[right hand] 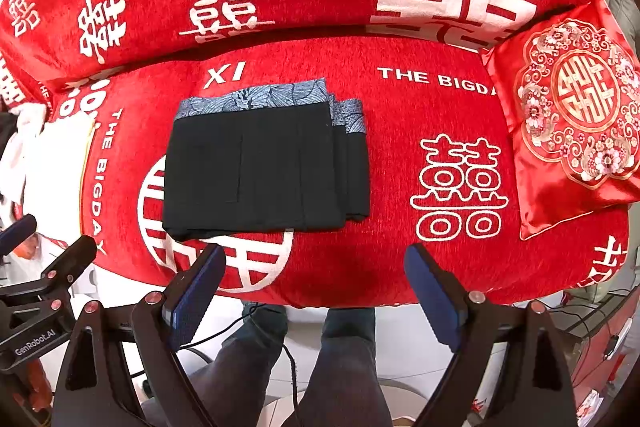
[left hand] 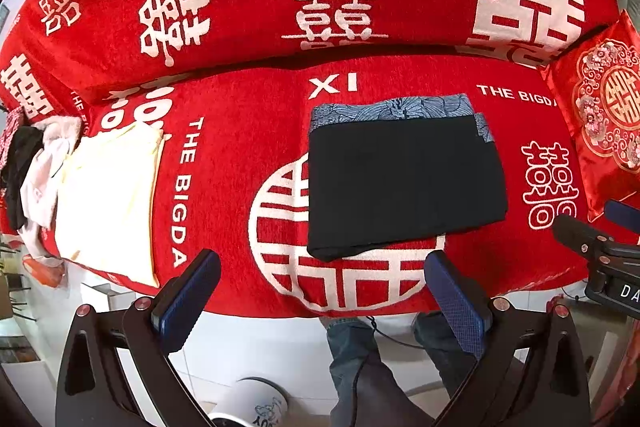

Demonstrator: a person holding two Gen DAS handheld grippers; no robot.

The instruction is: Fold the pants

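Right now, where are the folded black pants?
The folded black pants lie on the red sofa cover, ahead of both open grippers, between the cream garment on the left and the embroidered red cushion on the right.

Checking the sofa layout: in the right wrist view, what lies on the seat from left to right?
White folded garment → folded black pants with a blue patterned band → red embroidered cushion.

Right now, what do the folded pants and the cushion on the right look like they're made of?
Folded pants: matte black woven cloth, probably cotton; it shows no sheen, and the band is blue leaf print. Cushion: glossy red satin, likely synthetic, with bright highlights and raised embroidery.
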